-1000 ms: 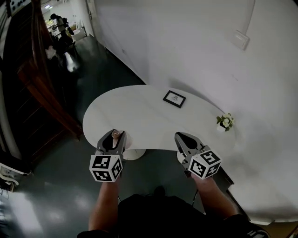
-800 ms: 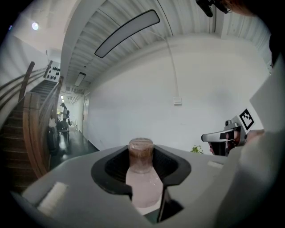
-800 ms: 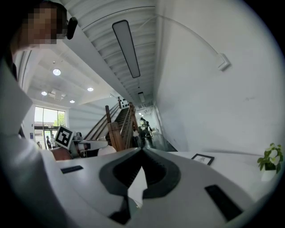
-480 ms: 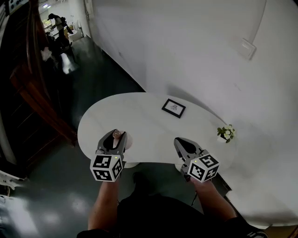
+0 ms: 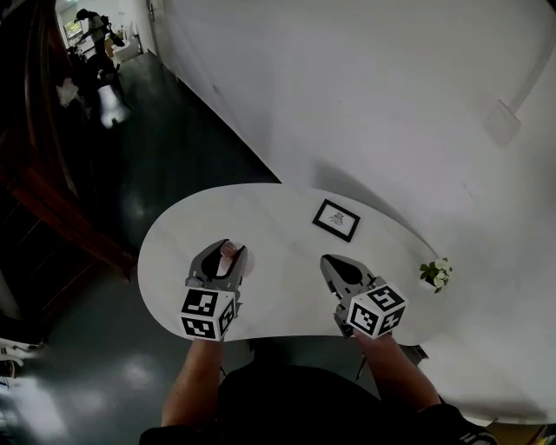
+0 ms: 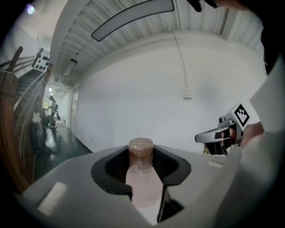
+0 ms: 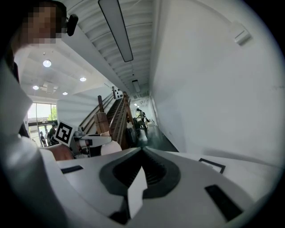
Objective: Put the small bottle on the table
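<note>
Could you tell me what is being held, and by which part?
The left gripper holds the small bottle by its body, below the cap; right gripper empty.

Looks like a lobby or corridor of an office-like building: glossy dark floor point(image 5: 174, 148) along a plain white wall point(image 5: 347, 87), brown wooden staircase point(image 7: 113, 118), long strip ceiling lamp point(image 7: 115, 26), round recessed spotlights point(image 7: 46, 63), rounded white table point(image 5: 278, 226) with a small black-framed card point(image 5: 336, 219) and a little white-flowered pot plant point(image 5: 434, 275), people point(image 5: 91, 22) far down the hall
</note>
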Available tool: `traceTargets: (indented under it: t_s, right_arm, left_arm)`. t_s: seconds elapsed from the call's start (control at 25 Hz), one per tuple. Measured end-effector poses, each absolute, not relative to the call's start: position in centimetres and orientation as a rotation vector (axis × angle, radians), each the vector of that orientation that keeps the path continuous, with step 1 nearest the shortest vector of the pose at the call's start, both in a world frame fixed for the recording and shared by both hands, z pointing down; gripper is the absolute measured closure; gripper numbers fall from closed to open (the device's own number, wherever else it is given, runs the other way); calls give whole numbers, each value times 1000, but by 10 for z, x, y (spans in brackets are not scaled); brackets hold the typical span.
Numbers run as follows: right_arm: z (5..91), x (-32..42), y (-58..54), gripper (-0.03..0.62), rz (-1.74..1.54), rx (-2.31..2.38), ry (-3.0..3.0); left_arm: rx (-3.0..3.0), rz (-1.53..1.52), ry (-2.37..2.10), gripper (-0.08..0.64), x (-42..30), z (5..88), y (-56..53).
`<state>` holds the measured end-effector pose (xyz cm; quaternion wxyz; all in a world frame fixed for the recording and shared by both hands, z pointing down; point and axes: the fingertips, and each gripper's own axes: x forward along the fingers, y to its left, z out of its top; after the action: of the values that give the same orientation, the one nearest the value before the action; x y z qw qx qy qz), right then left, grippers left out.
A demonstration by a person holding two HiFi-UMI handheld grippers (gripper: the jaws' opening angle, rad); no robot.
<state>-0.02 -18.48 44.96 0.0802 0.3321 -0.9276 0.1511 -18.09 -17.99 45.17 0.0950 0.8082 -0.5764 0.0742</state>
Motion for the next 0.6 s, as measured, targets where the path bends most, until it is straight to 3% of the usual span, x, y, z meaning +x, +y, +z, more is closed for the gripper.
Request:
traceTargets:
  t_s: [0.6]
  right_arm:
    - [460, -35, -251, 600, 513, 1033, -2744]
  left_arm:
    - [2488, 264, -1583, 408, -196, 451, -248]
